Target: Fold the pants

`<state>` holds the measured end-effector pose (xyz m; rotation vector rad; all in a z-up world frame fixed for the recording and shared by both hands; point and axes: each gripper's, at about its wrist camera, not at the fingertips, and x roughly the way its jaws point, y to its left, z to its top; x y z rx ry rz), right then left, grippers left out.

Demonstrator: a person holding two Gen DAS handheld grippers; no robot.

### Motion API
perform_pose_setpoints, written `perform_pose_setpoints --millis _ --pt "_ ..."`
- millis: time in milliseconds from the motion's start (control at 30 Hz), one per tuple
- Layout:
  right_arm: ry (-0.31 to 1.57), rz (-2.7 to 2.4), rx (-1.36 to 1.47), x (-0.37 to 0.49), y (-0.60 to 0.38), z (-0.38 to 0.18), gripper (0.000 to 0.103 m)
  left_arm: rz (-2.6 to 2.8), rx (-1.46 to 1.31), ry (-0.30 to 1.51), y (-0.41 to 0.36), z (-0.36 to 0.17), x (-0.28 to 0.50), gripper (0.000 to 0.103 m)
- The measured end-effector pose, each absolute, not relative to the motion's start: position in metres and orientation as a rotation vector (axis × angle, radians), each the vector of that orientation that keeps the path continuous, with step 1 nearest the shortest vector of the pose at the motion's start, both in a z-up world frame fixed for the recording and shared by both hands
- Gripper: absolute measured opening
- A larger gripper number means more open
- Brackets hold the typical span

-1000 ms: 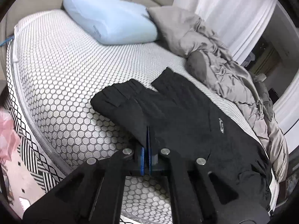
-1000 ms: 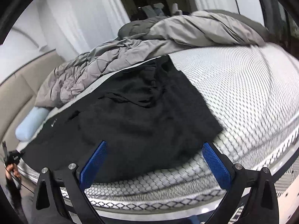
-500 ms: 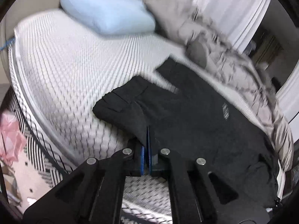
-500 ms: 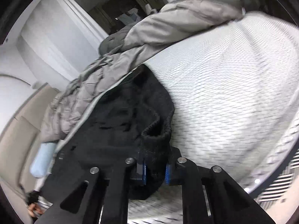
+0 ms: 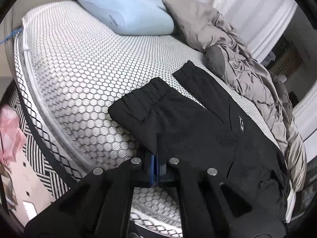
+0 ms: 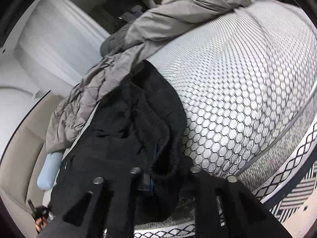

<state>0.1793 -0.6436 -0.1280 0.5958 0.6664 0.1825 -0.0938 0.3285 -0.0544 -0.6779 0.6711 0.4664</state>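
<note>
Black pants [image 5: 198, 123] lie on the bed, soft matte fabric with a slightly fuzzy nap, the gathered elastic waistband [image 5: 146, 93] puckered into fine ribs. A small pale logo [image 5: 240, 122] sits near a slanted pocket seam. In the left wrist view the waist end points up toward the pillow and the legs run off to the lower right, so the long axis lies diagonally across the mattress, near its front edge. In the right wrist view the leg end [image 6: 158, 138] is bunched and rumpled, one cuff curling into a dark tube just in front of the fingers.

The left gripper [image 5: 157, 164] is clamped tight, blue pads pressed together on a fold of the pants' near edge. The right gripper [image 6: 154, 178] is pinched onto the bunched leg fabric, which spills around and over its black fingers.

Underneath, the mattress cover [image 5: 79, 69] is a white mesh printed with a black honeycomb pattern, domed by the lens. A smooth pale-blue contoured pillow [image 5: 122, 10] rests at the head. A grey quilted duvet [image 5: 247, 73] lies crumpled along the far side, touching the pants' edge. White curtains [image 5: 247, 6] hang beyond; a black-and-white zigzag rug [image 5: 39, 158] covers the floor.
</note>
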Motion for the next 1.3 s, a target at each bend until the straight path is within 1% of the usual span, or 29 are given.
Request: perform_pose_setpoints --millis 100,167,233,333,467,533,567,600,633,667,700,733,767,800,833,900,967,1033,1167,1300 --pt "0.675 0.186 0.613 0.167 -0.647 -0.128 0.012 0.442 -0.691 0.681 0.335 -0.051 -0.102 0.0" --pt "0.649 0.205 0.628 0.164 -0.648 -0.118 0.012 0.419 -0.707 0.659 0.341 -0.037 -0.1 0.0" --pt "0.615 0.216 0.623 0.165 -0.645 -0.098 0.012 0.399 -0.71 0.636 0.346 -0.018 -0.094 0.0" --pt "0.527 0.214 0.609 0.175 -0.642 -0.057 0.012 0.374 -0.712 0.619 0.356 0.014 -0.063 0.0" --pt "0.479 0.163 0.581 0.233 -0.625 -0.011 0.012 0.384 -0.675 0.631 0.371 0.045 0.01 0.0" --pt "0.485 0.136 0.544 0.282 -0.61 0.006 0.012 0.393 -0.67 0.659 0.379 0.052 0.061 0.0" --pt "0.493 0.12 0.53 0.313 -0.601 0.013 0.012 0.4 -0.647 0.705 0.386 0.051 0.101 0.0" --pt "0.509 0.103 0.51 0.341 -0.596 0.016 0.012 0.414 -0.641 0.73 0.39 0.048 0.125 0.001" --pt "0.538 0.086 0.482 0.378 -0.587 0.018 0.018 0.43 -0.636 0.768 0.396 0.042 0.157 0.004" --pt "0.578 0.045 0.447 0.416 -0.578 0.018 0.035 0.444 -0.643 0.8 0.402 0.033 0.187 0.008" --pt "0.588 -0.011 0.42 0.44 -0.574 0.015 0.045 0.455 -0.642 0.834 0.407 0.024 0.209 0.019" --pt "0.594 -0.079 0.383 0.463 -0.572 0.01 0.062 0.46 -0.646 0.854 0.412 0.018 0.221 0.023" --pt "0.619 -0.13 0.365 0.477 -0.569 0.006 0.063 0.472 -0.647 0.857 0.415 0.014 0.228 0.028" --pt "0.632 -0.138 0.364 0.485 -0.566 0.003 0.063 0.489 -0.63 0.855 0.416 0.012 0.23 0.044" --pt "0.624 -0.123 0.357 0.481 -0.566 0.0 0.064 0.518 -0.599 0.815 0.415 0.016 0.227 0.058" --pt "0.61 -0.1 0.319 0.466 -0.557 -0.005 0.07 0.524 -0.549 0.79 0.412 0.019 0.22 0.066" --pt "0.596 -0.049 0.284 0.438 -0.546 -0.014 0.084 0.503 -0.503 0.787 0.406 0.023 0.213 0.067" --pt "0.597 0.0 0.25 0.418 -0.535 -0.024 0.088 0.474 -0.473 0.788 0.396 0.023 0.206 0.067" --pt "0.657 0.023 0.16 0.403 -0.529 -0.043 0.09 0.447 -0.36 0.833 0.377 0.004 0.216 0.067" --pt "0.712 0.015 0.142 0.411 -0.549 -0.041 0.09 0.44 -0.283 0.879 0.376 -0.016 0.233 0.067"
